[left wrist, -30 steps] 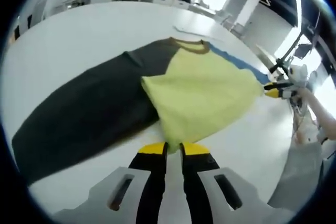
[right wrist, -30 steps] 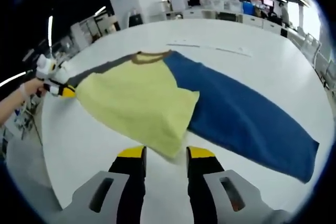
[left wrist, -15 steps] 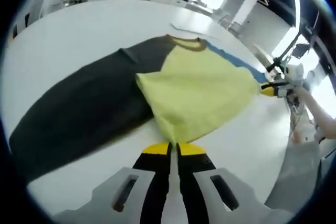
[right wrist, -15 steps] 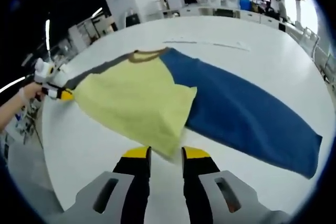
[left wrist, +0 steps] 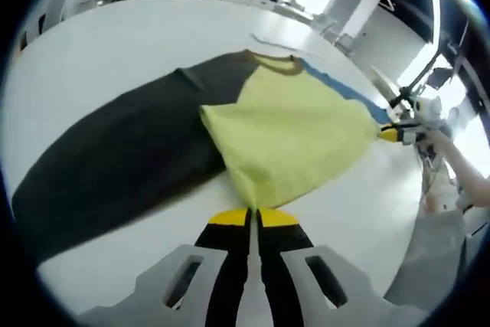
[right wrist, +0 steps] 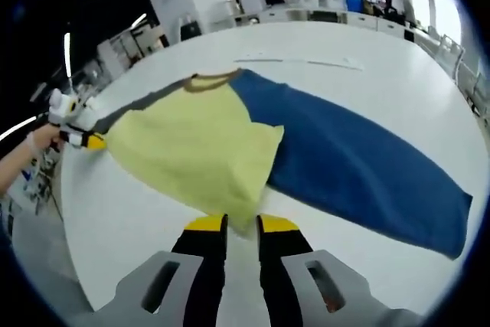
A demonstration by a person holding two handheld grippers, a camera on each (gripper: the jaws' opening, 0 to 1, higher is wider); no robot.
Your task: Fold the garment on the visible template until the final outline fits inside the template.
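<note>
The left gripper is low over the table, its yellow-tipped jaws pressed together on the near corner of the garment. The right gripper grips the garment's opposite corner, jaws nearly closed on cloth. A hand holds the left gripper at the garment's far edge

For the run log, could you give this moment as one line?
left gripper: shut on yellow panel | right gripper: shut on yellow panel | garment: flat on table
</note>
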